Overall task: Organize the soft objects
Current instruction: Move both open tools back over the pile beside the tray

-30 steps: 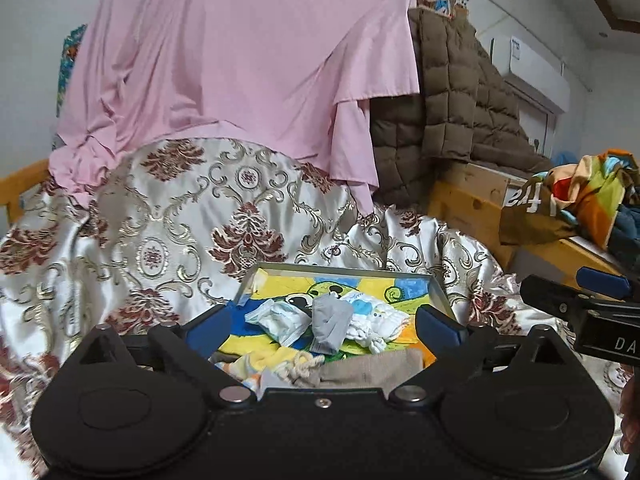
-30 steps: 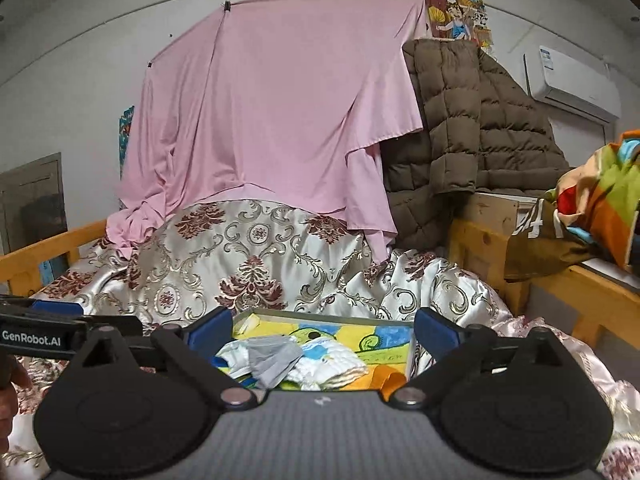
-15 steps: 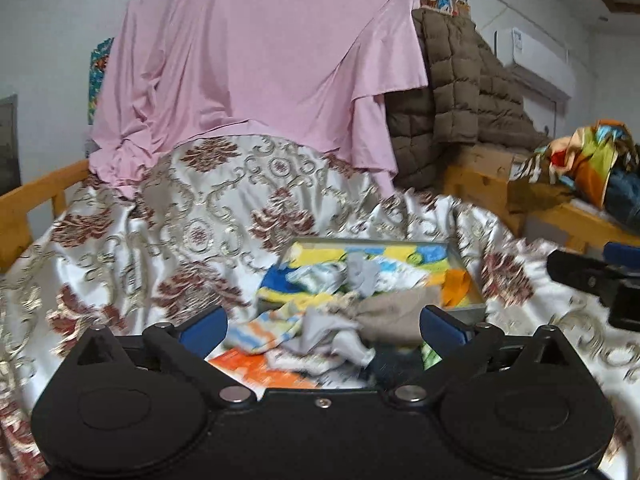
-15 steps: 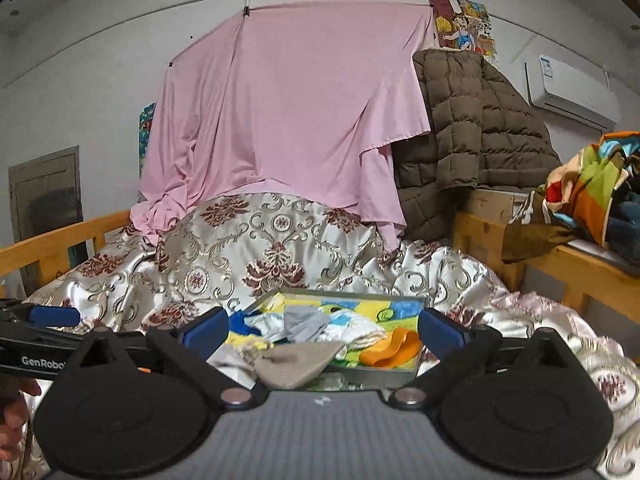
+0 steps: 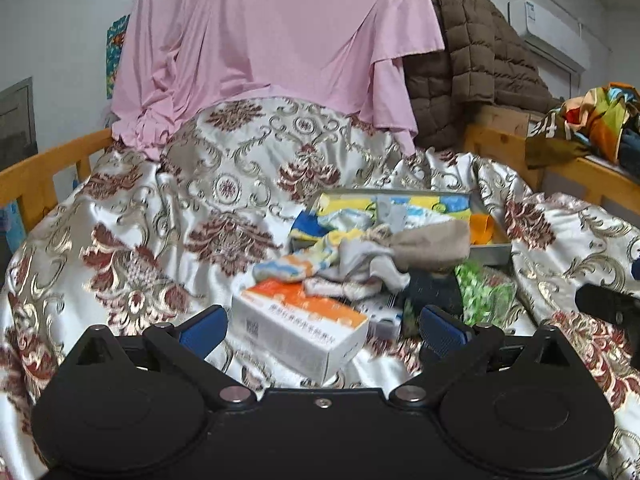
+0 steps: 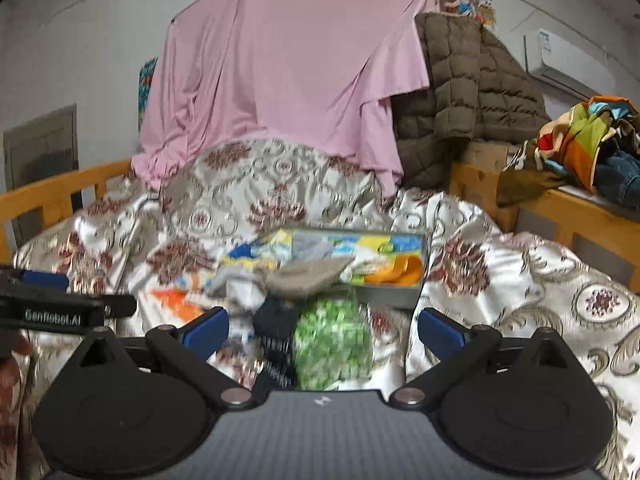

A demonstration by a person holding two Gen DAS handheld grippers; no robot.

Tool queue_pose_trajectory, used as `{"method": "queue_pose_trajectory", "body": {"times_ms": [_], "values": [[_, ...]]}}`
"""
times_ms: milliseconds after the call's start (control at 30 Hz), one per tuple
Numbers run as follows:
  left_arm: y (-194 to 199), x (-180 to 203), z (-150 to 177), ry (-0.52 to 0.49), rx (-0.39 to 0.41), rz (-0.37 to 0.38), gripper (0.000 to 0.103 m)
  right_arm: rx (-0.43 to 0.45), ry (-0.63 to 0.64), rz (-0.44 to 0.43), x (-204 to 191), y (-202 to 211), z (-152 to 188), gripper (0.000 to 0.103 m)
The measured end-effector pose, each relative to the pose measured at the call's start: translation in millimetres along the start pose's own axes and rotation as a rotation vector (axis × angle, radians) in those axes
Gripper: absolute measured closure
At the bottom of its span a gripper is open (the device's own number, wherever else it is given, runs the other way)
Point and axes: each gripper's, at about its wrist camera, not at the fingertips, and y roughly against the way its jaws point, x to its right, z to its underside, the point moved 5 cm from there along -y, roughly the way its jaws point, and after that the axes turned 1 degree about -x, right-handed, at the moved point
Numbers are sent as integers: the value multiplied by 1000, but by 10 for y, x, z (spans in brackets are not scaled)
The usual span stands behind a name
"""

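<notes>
Left wrist view looks across a satin bedspread patterned with maroon and gold scrolls, which covers most of the bed and rises into a mound at the back. Over that mound hangs a pink sheet, with a brown quilted jacket draped just beside it on the right. On the bedspread sits a shallow grey tray lined with a bright cartoon print; small soft items spill from its near left corner onto the bed. Among them a beige sock lies over the tray's front edge, an orange cloth rests inside at the right, and a blue, yellow and orange striped sock lies outside. An orange and white carton stands nearest the camera. A green patterned bundle and a dark sock lie in front of the tray. The left gripper is spread wide and holds nothing, with the carton between its fingers. The right gripper is likewise spread wide and empty, above the green bundle.
</notes>
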Motion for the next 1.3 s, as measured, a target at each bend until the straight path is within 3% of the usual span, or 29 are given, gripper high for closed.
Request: {"method": "queue_pose_trajectory", "body": {"times_ms": [533, 1300], "values": [[-106, -76, 366, -9, -103, -51, 1, -83, 63, -44, -225, -77, 255, 0], [-180, -187, 405, -6, -117, -112, 1, -127, 148, -136, -528, -175, 383, 1]]}}
